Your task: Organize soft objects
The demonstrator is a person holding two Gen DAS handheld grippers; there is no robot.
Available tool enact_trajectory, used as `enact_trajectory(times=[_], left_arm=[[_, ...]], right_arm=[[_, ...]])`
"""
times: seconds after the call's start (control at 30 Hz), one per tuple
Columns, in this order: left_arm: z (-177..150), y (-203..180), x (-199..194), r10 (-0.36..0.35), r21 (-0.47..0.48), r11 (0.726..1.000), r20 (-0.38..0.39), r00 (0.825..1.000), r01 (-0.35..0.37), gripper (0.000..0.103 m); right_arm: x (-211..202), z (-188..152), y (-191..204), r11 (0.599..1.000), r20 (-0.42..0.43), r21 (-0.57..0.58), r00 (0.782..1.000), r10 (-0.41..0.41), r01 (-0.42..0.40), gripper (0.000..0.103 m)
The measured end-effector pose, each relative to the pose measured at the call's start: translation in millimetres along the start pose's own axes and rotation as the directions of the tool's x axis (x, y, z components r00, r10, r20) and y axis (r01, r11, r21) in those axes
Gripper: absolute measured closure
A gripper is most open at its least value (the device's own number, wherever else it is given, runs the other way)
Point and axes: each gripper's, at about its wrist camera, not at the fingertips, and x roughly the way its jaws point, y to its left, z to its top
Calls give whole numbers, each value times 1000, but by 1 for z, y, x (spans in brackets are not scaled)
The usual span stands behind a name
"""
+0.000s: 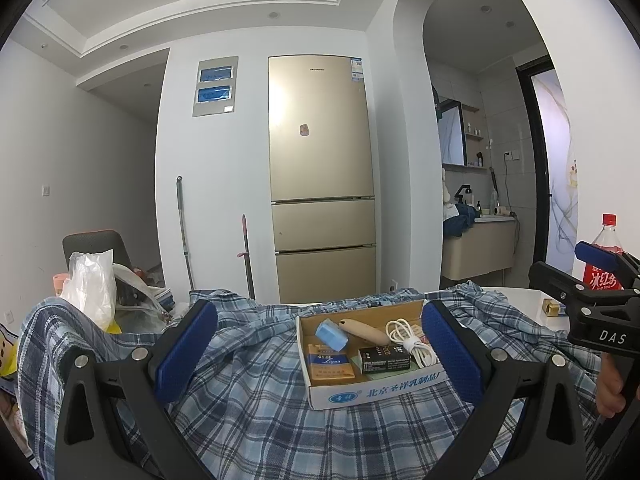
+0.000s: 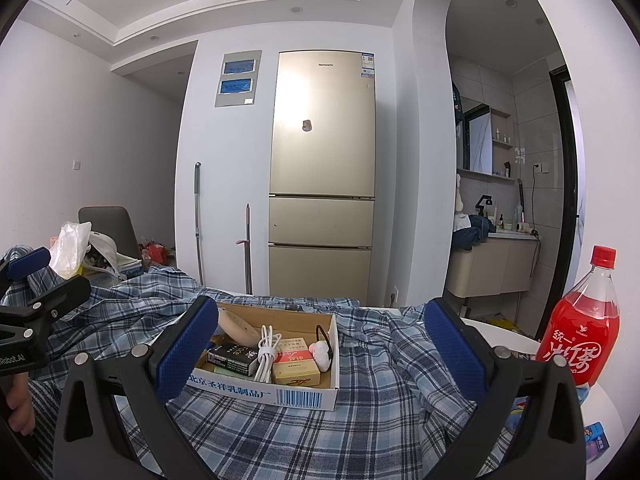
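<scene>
A blue plaid shirt (image 1: pixel 256 408) lies spread and rumpled over the white table; it also shows in the right wrist view (image 2: pixel 384 412). A shallow cardboard box (image 1: pixel 340 394) sits on the shirt, holding small packs, a white cable (image 1: pixel 412 342) and a blue pack. The box also shows in the right wrist view (image 2: pixel 280 394). My left gripper (image 1: pixel 320 352) is open, low over the shirt, its blue pads either side of the box. My right gripper (image 2: pixel 320 352) is open, just above the shirt, the box by its left pad.
A red drink bottle (image 2: pixel 580 340) stands at the table's right edge, with small packs near it. A white plastic bag (image 1: pixel 92 284) and a chair are at the left. A gold fridge (image 1: pixel 320 176), mop handles and a bathroom counter stand beyond.
</scene>
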Motion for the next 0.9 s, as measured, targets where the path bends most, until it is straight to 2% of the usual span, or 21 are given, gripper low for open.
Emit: enact_trajectory(times=[0.9], left_arm=[[-2, 2, 2, 1, 2, 1000, -7, 1000, -1, 0]], right_arm=[[0, 2, -1, 1000, 1, -1, 1000, -2, 2, 0]])
